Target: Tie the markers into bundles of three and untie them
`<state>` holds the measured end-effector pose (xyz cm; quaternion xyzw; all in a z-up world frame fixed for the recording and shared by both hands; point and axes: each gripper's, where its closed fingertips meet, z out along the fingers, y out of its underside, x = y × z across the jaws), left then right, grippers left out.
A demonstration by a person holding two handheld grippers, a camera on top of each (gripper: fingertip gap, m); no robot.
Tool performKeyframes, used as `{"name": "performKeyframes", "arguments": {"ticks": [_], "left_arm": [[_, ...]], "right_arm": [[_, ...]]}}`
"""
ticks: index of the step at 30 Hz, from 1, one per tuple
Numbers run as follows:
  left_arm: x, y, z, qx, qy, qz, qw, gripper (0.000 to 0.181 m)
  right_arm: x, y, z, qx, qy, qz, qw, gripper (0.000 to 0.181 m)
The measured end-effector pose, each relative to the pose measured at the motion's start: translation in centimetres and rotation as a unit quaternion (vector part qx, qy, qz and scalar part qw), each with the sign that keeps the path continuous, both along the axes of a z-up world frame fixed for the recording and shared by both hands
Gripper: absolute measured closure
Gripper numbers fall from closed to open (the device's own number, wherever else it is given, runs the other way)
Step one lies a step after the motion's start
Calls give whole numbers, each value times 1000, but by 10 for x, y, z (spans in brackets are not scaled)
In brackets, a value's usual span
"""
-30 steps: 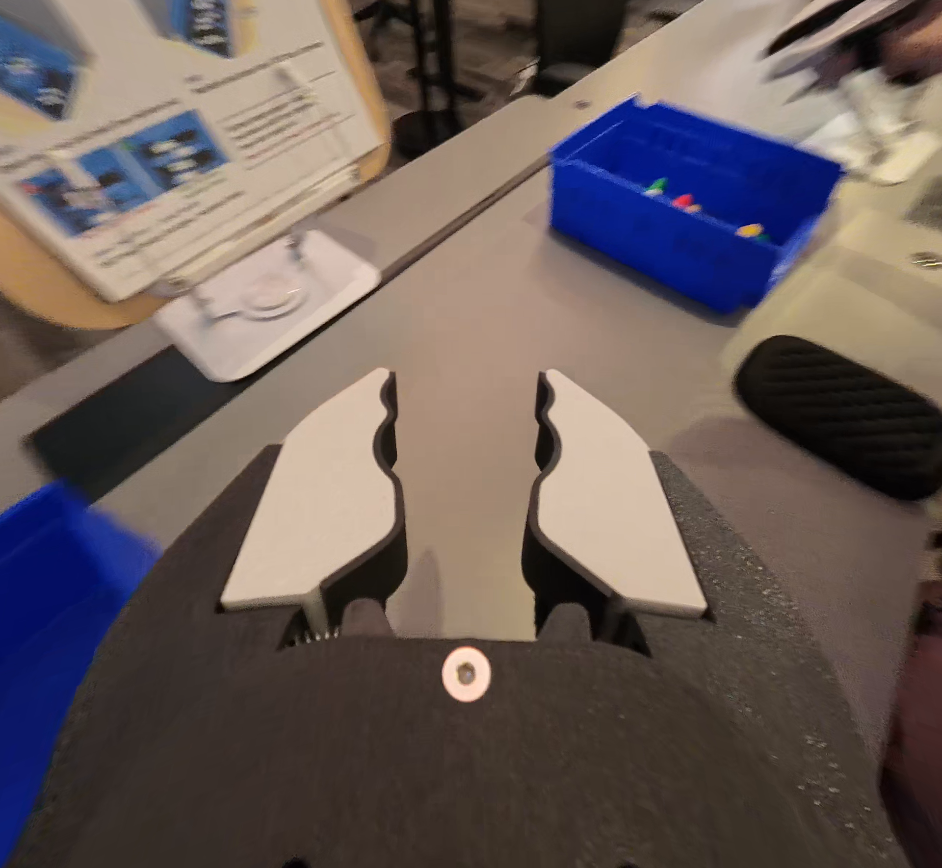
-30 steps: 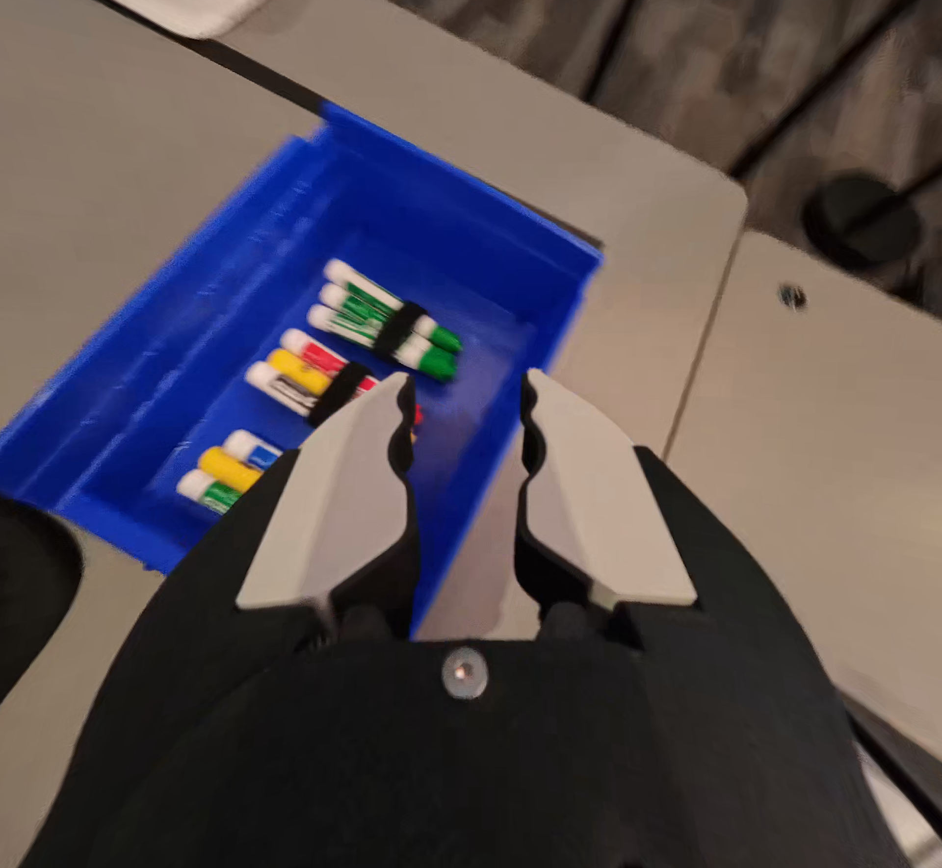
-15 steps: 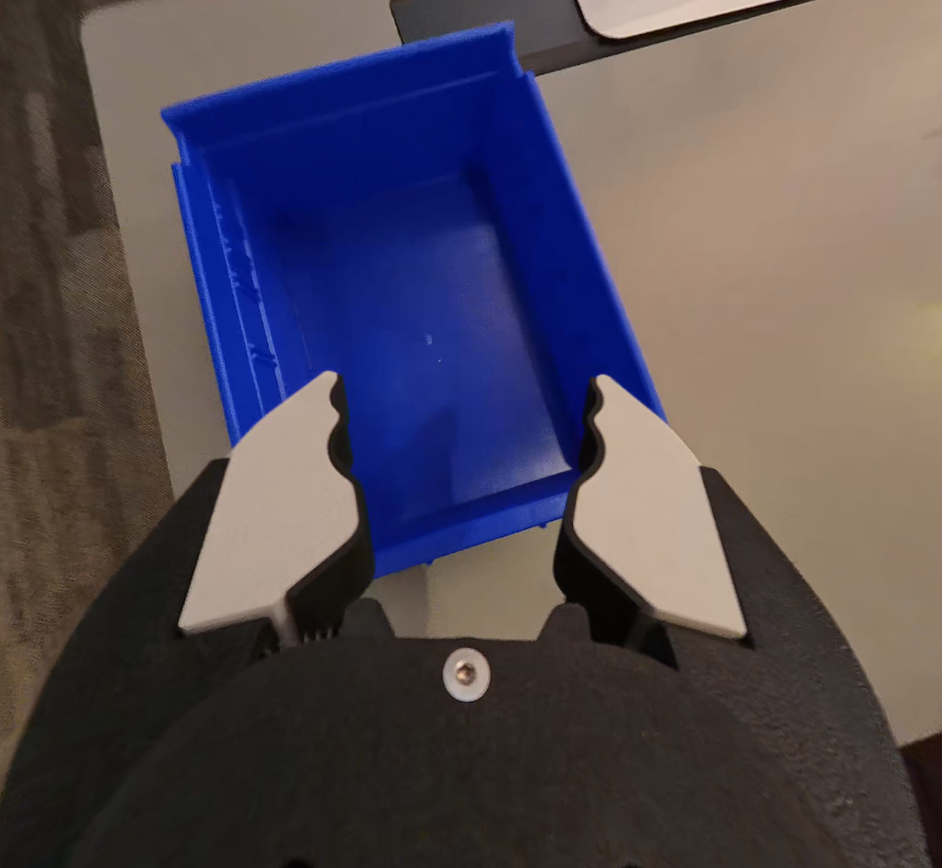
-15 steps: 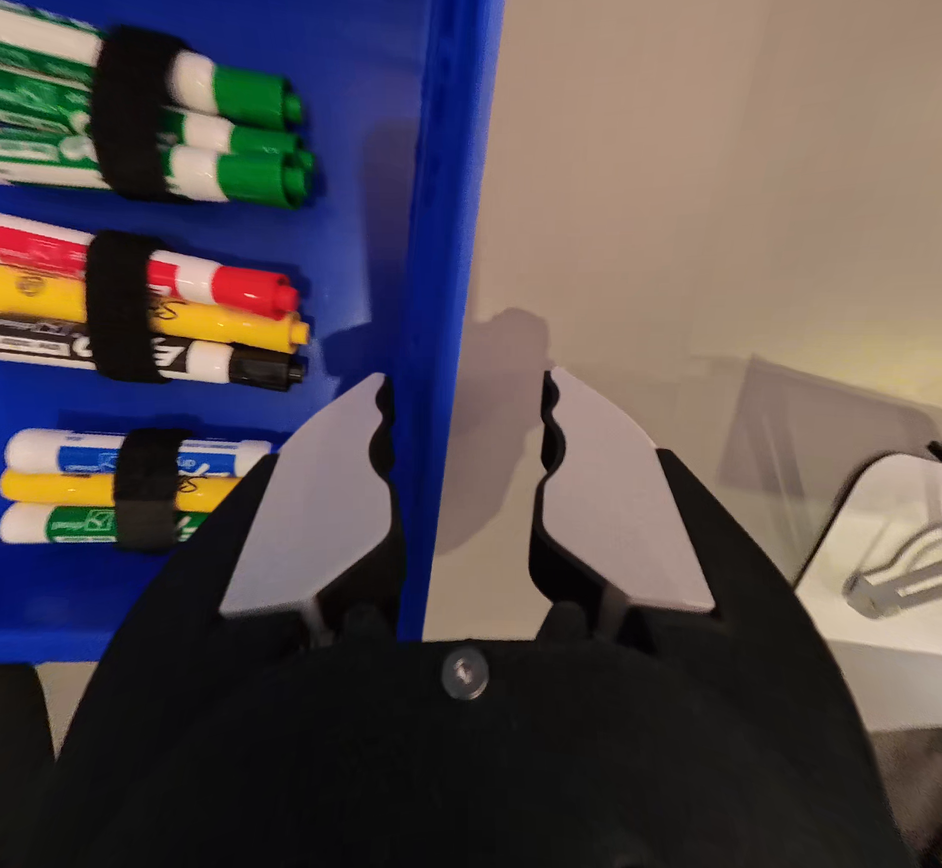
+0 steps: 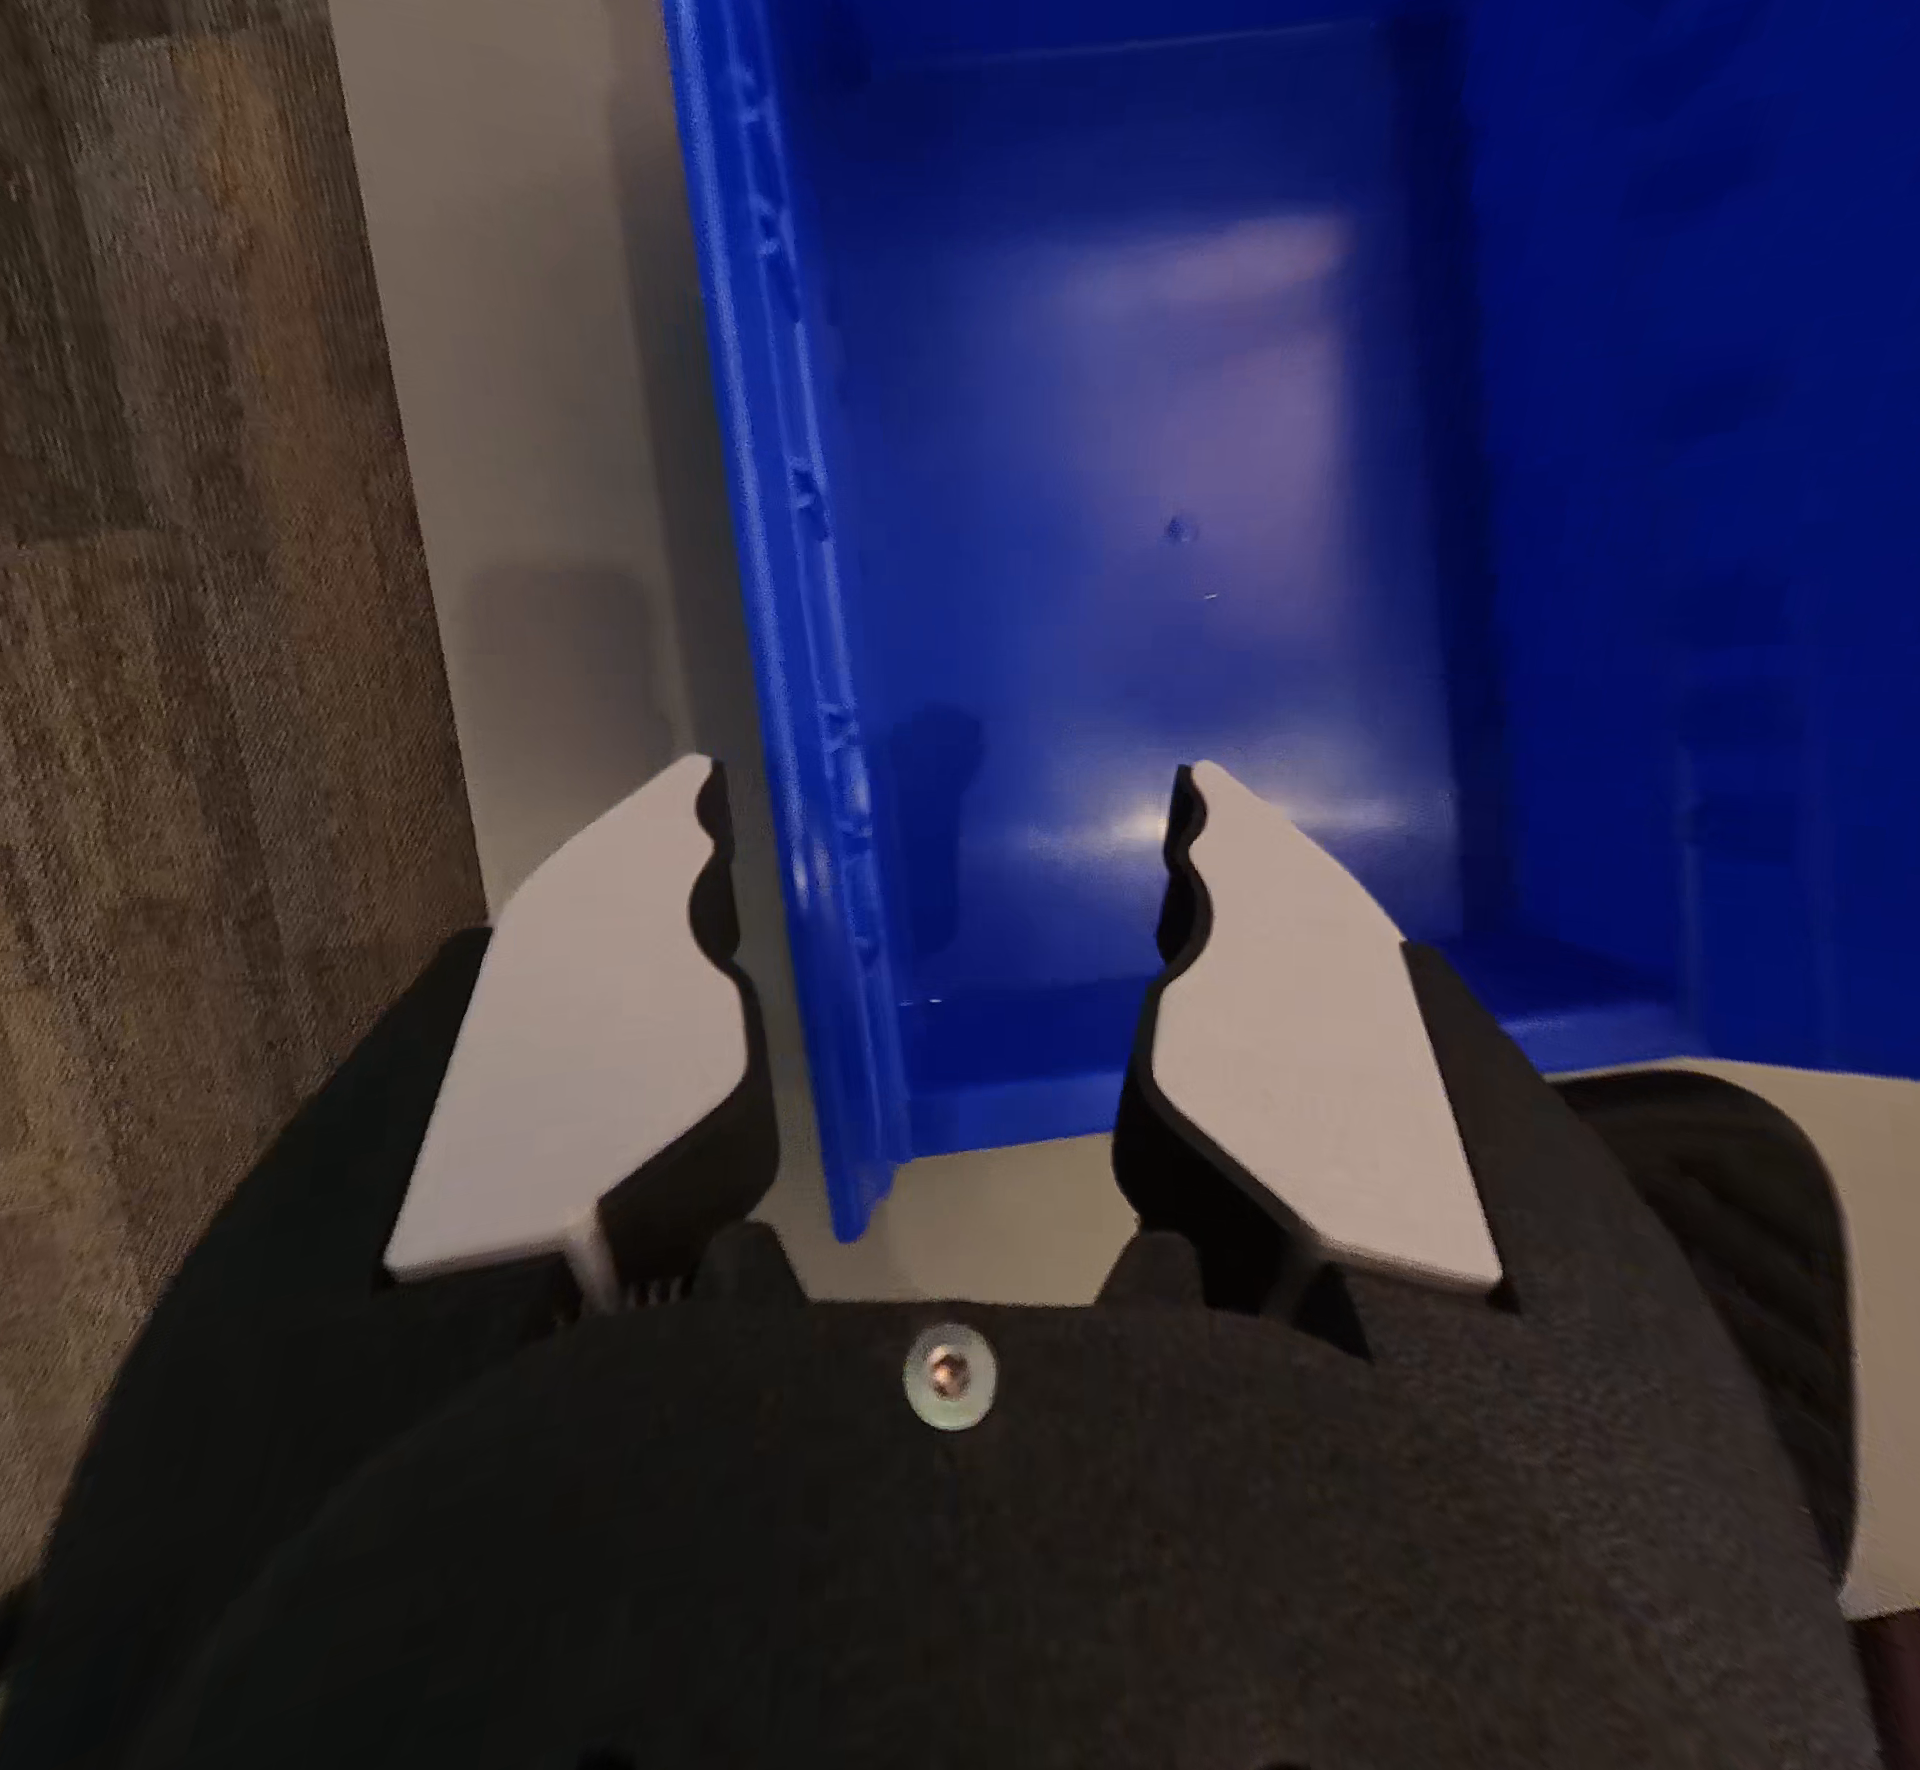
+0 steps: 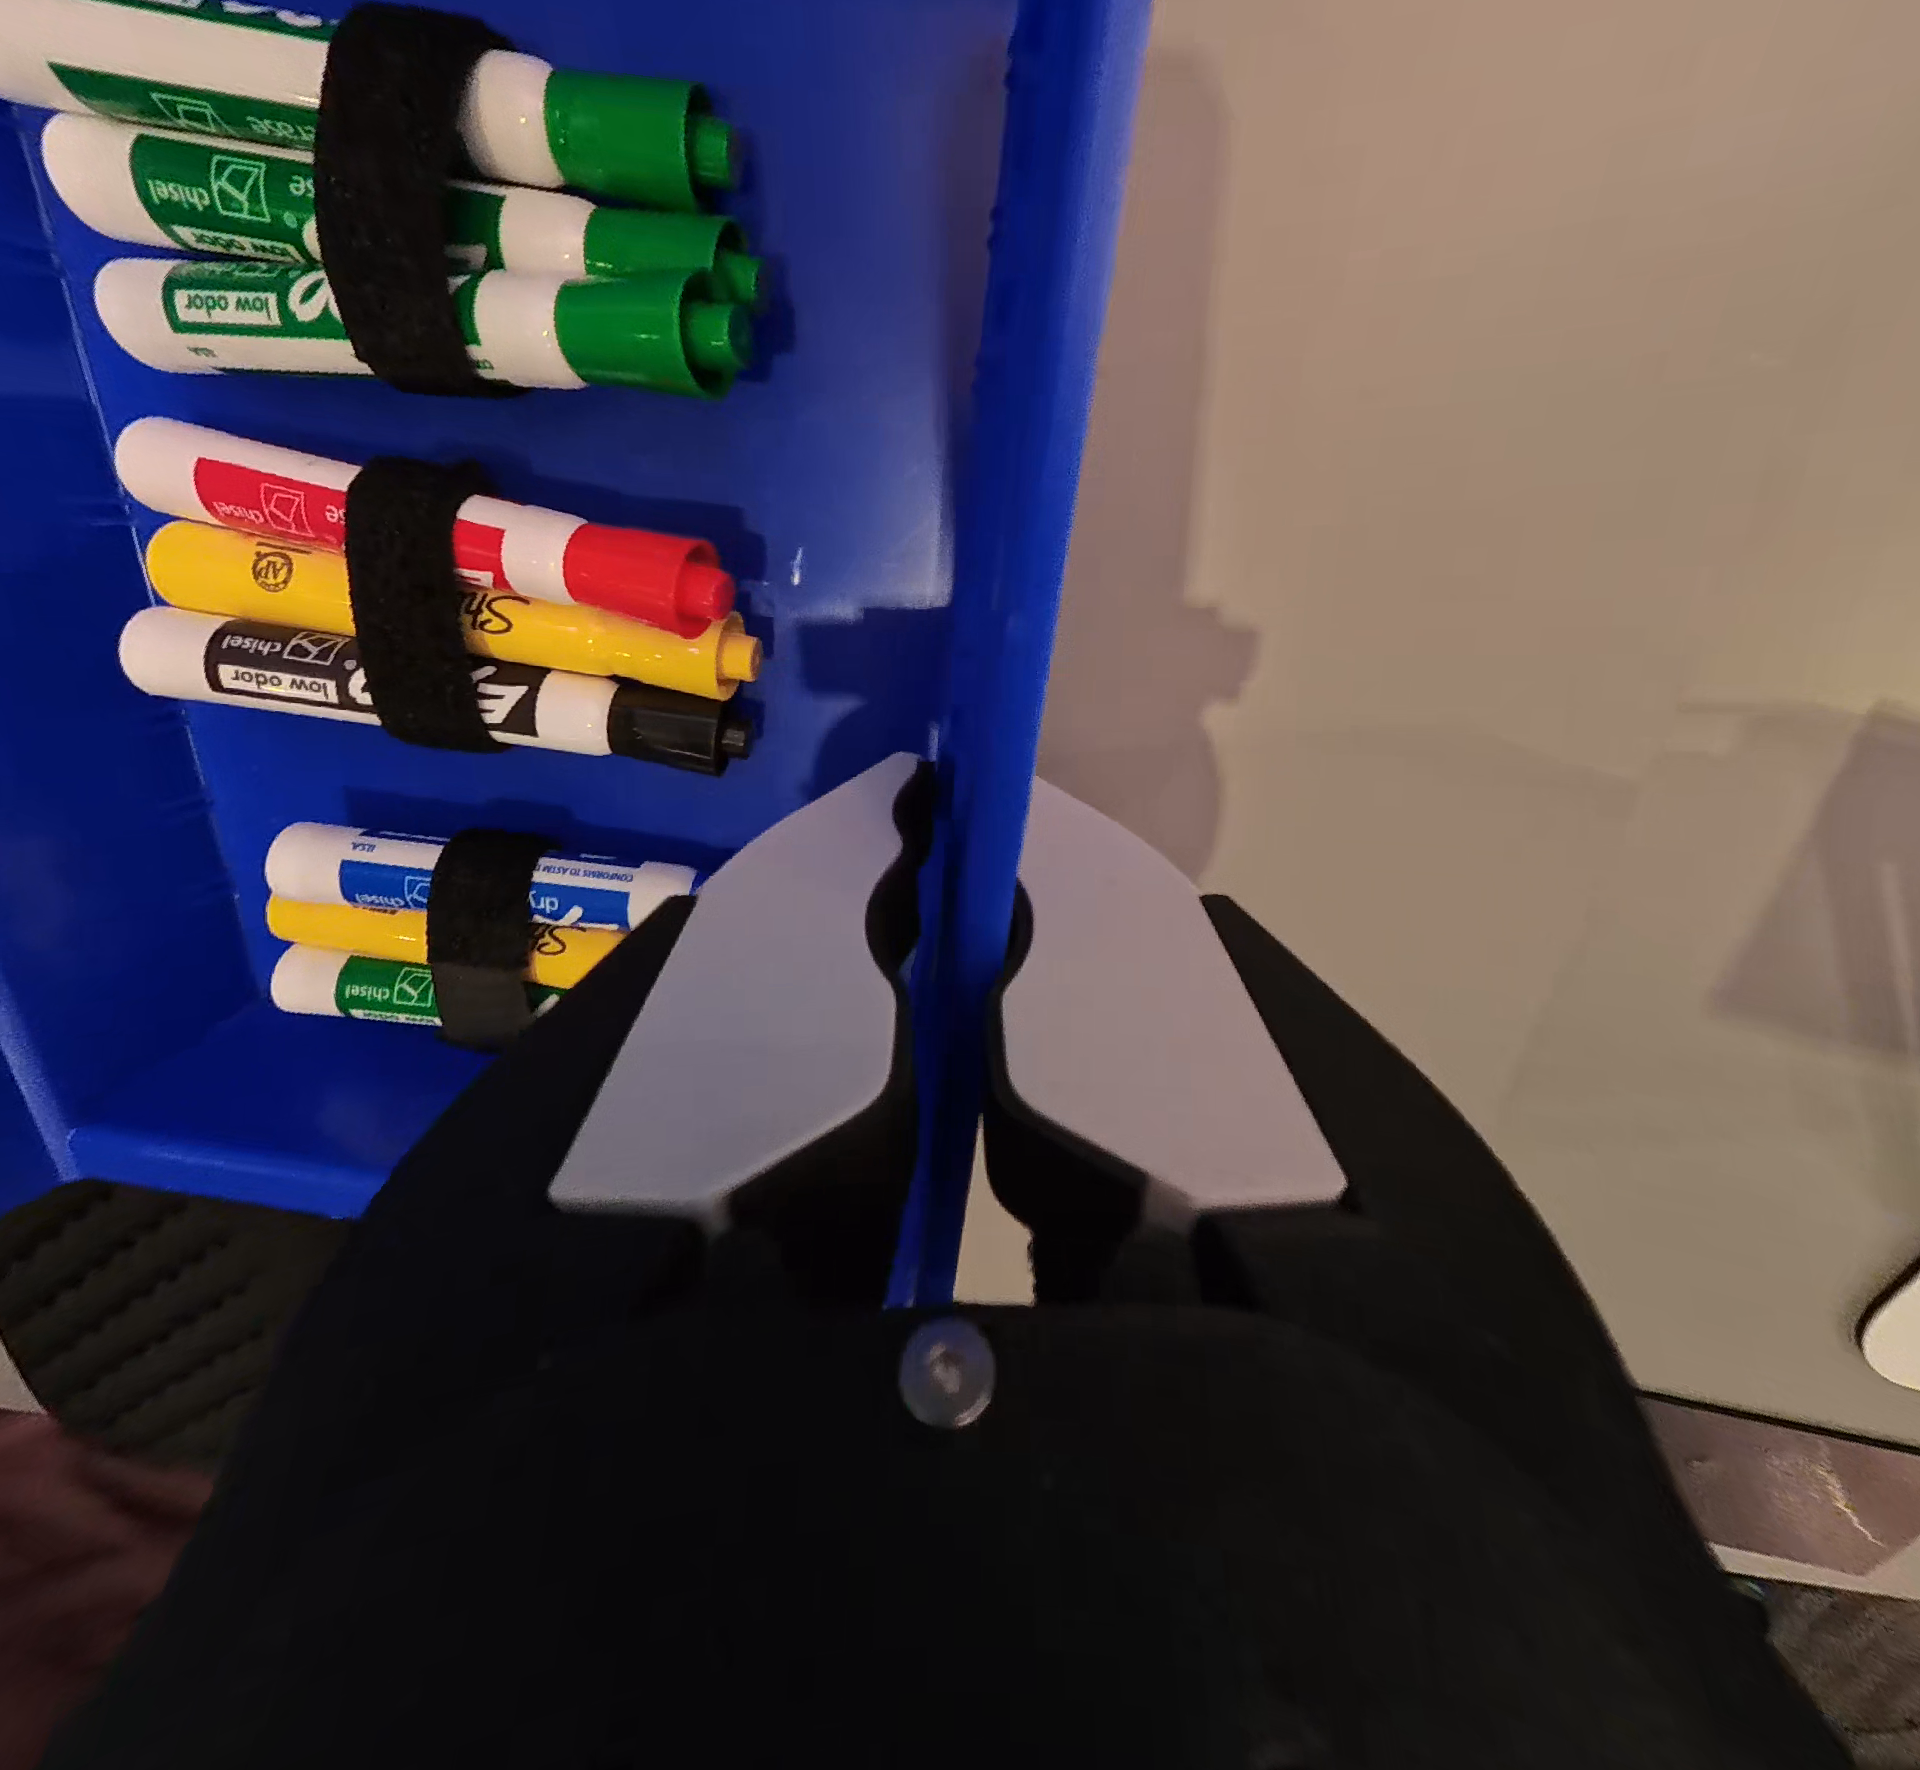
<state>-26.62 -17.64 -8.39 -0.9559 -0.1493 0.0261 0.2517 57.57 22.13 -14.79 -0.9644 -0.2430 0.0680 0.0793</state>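
In the right wrist view a blue bin (image 6: 1049, 370) holds three bundles of three markers, each bound by a black strap: a green bundle (image 6: 416, 193), a red, yellow and black bundle (image 6: 416, 598), and a blue, yellow and green bundle (image 6: 468, 931) partly hidden by my finger. My right gripper (image 6: 966, 785) is shut on this bin's right wall. In the left wrist view a second blue bin (image 5: 769, 370) is empty. My left gripper (image 5: 945, 770) is open and straddles its left wall, one finger outside and one inside.
Both bins stand on a pale table (image 6: 1455, 370). The table's left edge and the carpet floor (image 5: 156, 577) lie just left of the empty bin. A black ridged pad (image 6: 125, 1284) lies by the marker bin's near end. A white object (image 6: 1896, 1336) sits at the right edge. The left gripper's tips are roughly 95 centimeters from the right gripper's.
Both grippers have swung down onto the bins. The right one has closed on the marker bin's right wall. The left one has moved in over the empty bin's left wall, still open.
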Motion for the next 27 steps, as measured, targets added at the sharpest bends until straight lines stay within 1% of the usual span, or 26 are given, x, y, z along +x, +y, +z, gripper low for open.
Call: {"name": "performKeyframes", "arguments": {"ticks": [1,2,5,7,8,10,11,14,17,21,23,27], "left_arm": [[-7,-2,-7,-14,2,9,1000,103],[-13,-3,-13,-25,-2,19,999,110],[-15,-2,-25,-26,-52,36,998,122],[-15,-3,-32,-35,-68,38,996,141],[-17,-4,-35,-40,-66,40,996,145],[-16,-6,-41,-51,-67,31,996,170],[-18,-9,-44,-62,-61,33,996,175],[-15,-10,-44,-76,-42,17,996,176],[-4,-12,-44,-100,-41,-4,994,175],[16,-12,-45,-122,-30,-38,991,172],[25,-10,-45,-127,-19,-45,991,171],[52,-2,-46,-119,-34,-65,990,172]], "right_arm": [[0,0,0,2,-2,3,1000,172],[0,0,0,4,-5,5,1000,172],[0,0,0,9,-7,6,1000,172],[0,0,0,11,-3,6,1000,172],[0,0,0,12,-1,8,1000,172],[0,0,0,13,5,10,1000,172],[0,0,0,13,8,9,1000,172],[-1,0,0,14,14,9,1000,172],[-2,-2,0,8,27,2,1000,173],[-4,-7,0,-2,52,-10,999,173],[-6,-8,0,-1,52,-11,999,173],[-13,-13,1,-6,54,-16,998,173]]}}
